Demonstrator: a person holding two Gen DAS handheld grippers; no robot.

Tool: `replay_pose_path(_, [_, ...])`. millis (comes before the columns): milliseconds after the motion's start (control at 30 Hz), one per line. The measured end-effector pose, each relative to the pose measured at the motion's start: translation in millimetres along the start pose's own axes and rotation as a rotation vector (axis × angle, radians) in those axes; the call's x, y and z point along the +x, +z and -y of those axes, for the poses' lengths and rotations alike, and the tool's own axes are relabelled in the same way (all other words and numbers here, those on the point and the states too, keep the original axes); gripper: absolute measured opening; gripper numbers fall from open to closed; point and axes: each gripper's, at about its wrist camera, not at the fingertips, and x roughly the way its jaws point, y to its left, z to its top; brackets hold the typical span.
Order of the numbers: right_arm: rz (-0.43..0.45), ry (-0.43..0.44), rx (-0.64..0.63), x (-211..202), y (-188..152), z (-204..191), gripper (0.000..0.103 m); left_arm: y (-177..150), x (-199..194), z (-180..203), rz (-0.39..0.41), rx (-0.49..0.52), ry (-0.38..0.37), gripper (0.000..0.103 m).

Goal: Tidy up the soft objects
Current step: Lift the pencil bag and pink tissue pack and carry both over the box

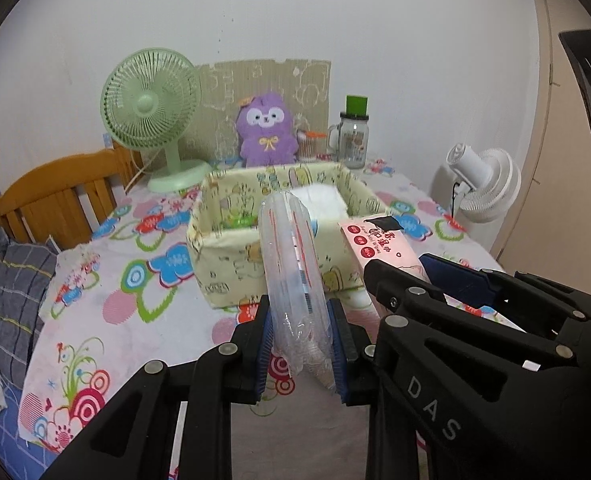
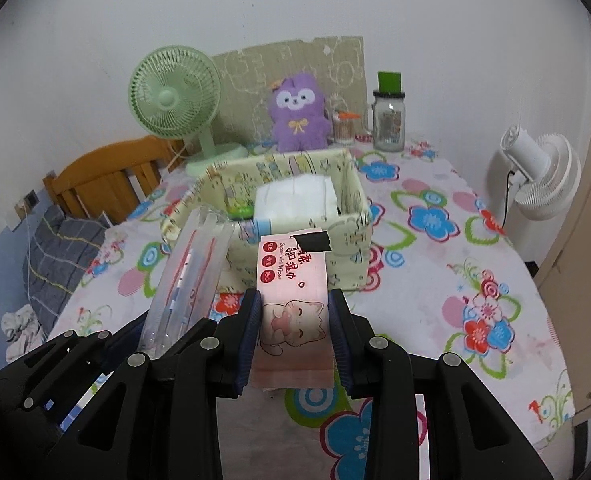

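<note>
Both fingers are clenched on loads, left gripper (image 1: 301, 340) on a clear pack (image 1: 291, 264), right gripper (image 2: 295, 336) on wipes (image 2: 293, 280); the box (image 1: 231, 248) lies just beyond, probably lower, packs pointing lengthwise at it.

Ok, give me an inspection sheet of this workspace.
Surface: table under a flower-print cloth.
Job's things: yellow printed fabric box holding a white soft pack; clear plastic packet; pink wet-wipes pack.
Clutter: green desk fan, purple plush toy, glass jar mug with green lid.
Grippers: left gripper shut on the clear packet; right gripper shut on the wipes pack.
Cables: black cord at the white fan.
Surroundings: wooden headboard, white wall.
</note>
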Motion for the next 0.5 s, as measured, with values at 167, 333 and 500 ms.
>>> replay_pose_path(167, [0.029, 0.001, -0.002, -15, 12, -2, 0.037, 12, -12, 1, 0.029, 0.0, -0.002, 0.025])
replay_pose_path(333, [0.061, 0.002, -0.003, -27, 25, -3, 0.037, 23, -23, 2, 0.06, -0.002, -0.001, 0.025])
replay_pose_path(500, [0.085, 0.001, -0.01, -36, 36, -3, 0.037, 34, -29, 2, 0.087, 0.001, -0.001, 0.025])
